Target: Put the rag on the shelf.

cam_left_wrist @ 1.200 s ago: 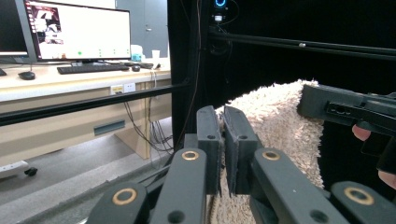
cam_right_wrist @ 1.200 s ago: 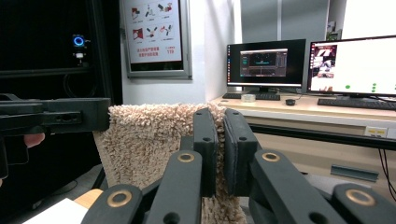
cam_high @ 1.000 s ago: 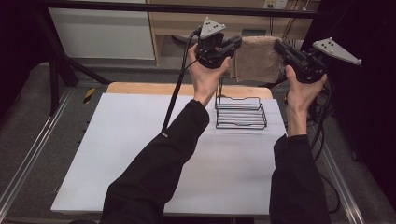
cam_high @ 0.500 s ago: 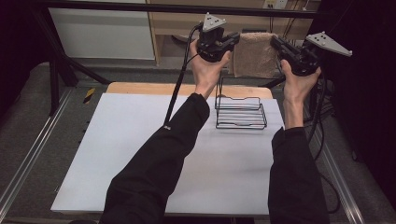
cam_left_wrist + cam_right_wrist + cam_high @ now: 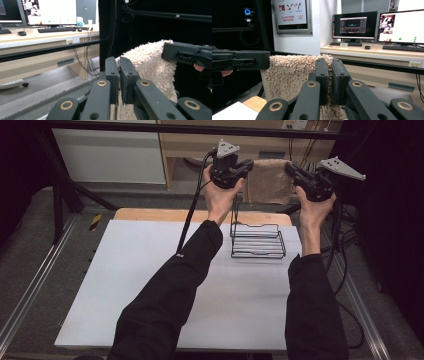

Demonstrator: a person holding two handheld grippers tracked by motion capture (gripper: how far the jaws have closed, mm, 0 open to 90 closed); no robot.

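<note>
In the high view, the left gripper (image 5: 239, 170) sits at the upper middle of the frame and the right gripper (image 5: 295, 171) at the upper right, each held up in a hand above the far edge of the table (image 5: 125, 270). Between them hangs a beige fluffy towel (image 5: 270, 181), stretched from one gripper to the other and draping down behind the table's far edge.

In the left gripper view, the two black jaws rise from the bottom centre and stand almost together, clenched on the towel's (image 5: 150, 67) edge; a thin strip of the pile shows in the narrow slit between them, and the rest of the cloth spreads to the right of the frame. The right gripper (image 5: 186, 53) shows at the right edge of that view, touching the towel's upper corner.

In the right gripper view, the jaws are likewise pinched tight on the towel (image 5: 289, 77), which fills the lower left centre of the frame. The left gripper (image 5: 244, 60) reaches in from the left edge at the towel's top corner.

A black wire rack (image 5: 257, 240) stands on the white table surface right of centre in the high view, below the hanging towel and between the person's two dark sleeves. Desks with lit monitors (image 5: 354, 25) stand in the background of both gripper views.
</note>
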